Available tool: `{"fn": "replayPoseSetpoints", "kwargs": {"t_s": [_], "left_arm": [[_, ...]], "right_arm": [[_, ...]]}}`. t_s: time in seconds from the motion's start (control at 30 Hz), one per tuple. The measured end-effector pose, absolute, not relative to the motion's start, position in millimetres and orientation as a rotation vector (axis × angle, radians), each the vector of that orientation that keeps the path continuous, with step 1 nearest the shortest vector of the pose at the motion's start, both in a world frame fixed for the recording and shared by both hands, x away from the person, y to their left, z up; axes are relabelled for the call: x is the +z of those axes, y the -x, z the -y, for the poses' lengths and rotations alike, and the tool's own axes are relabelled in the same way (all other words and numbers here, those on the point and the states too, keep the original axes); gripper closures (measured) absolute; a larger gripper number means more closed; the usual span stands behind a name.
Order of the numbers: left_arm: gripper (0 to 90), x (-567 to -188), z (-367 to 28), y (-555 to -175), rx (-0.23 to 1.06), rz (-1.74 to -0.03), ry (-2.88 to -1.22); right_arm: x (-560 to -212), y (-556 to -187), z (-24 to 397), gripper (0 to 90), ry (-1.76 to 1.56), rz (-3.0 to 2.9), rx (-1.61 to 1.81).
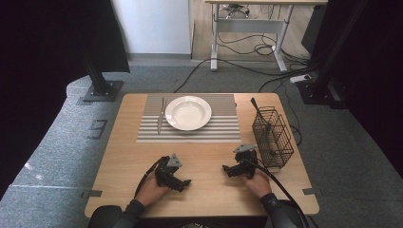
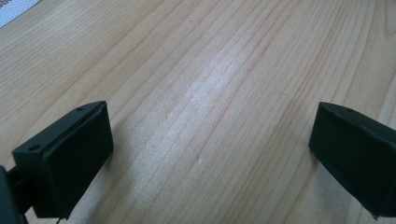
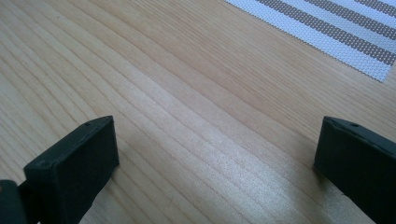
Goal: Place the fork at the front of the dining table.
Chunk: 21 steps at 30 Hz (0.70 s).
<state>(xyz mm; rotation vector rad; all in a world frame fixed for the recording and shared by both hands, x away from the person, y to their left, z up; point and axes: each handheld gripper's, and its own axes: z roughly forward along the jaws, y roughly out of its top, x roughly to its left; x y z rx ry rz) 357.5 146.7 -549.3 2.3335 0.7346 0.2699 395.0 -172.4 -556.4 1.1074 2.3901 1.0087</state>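
Both sets of jaws stand wide apart, nothing between them. The left gripper [image 1: 183, 182] and right gripper [image 1: 228, 168] rest low on the pale wooden table [image 1: 209, 190], likely a neutral start pose. Nearest item is the black wire-mesh cutlery basket [image 1: 272, 137], just beside the right gripper. The white round plate [image 1: 188, 112] and silver knife [image 1: 160, 117] sit on the grey striped placemat [image 1: 223, 128], looks like a place setting in progress.

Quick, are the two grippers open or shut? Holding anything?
Left gripper: open, holding nothing, low over the bare table.
Right gripper: open, holding nothing, beside the wire basket.
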Motion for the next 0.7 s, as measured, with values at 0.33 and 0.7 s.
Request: {"fn": "replayPoseSetpoints", "kwargs": {"t_s": [0.33,0.7], "left_arm": [[0.0,-549.4,-146.0,-357.3,0.272,-0.738,-2.329],[3.2,-543.2,-143.4,-364.0,0.234,-0.744,-2.295]], "right_arm": [[-556.3,-393.7,172.3,0.0,-1.121,-2.384,1.004],[-556.4,-388.8,172.9,0.0,-1.113,-2.388,1.006]]}}
